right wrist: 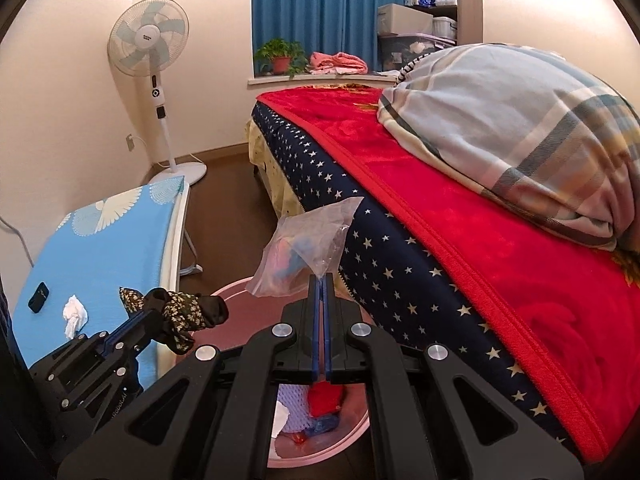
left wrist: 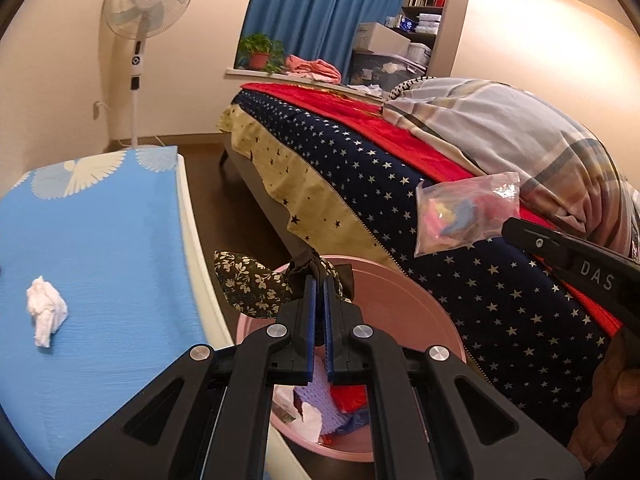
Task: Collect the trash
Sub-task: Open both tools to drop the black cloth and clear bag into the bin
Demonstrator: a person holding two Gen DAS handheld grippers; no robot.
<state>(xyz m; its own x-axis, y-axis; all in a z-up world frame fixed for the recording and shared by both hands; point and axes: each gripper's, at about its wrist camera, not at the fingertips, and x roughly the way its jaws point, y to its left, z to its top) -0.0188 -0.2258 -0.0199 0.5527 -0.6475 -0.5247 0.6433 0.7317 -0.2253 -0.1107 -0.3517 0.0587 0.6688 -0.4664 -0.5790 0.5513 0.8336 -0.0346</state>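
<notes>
Pink bin [left wrist: 400, 280] stands on the floor between bed [right wrist: 400, 280] and blue-topped surface [left wrist: 100, 240], directly below both loads. Left gripper [left wrist: 319, 280] is clenched on a dark floral cloth [left wrist: 248, 284], hanging over the near-left rim. Right gripper [right wrist: 322, 278] is clamped on a clear plastic bag [right wrist: 308, 240] of coloured scraps, above the bin's middle. Bin already holds red, lilac and white scraps. A crumpled white tissue [left wrist: 46, 310] lies on the surface, nearer the left hand.

Bedroom: bed [right wrist: 460, 240], standing fan [right wrist: 150, 36], blue curtains [right wrist: 320, 4]

2 tools [right wrist: 322, 278], 1 bin [left wrist: 400, 280], 1 tissue [left wrist: 46, 310], 1 fan [left wrist: 146, 0].
</notes>
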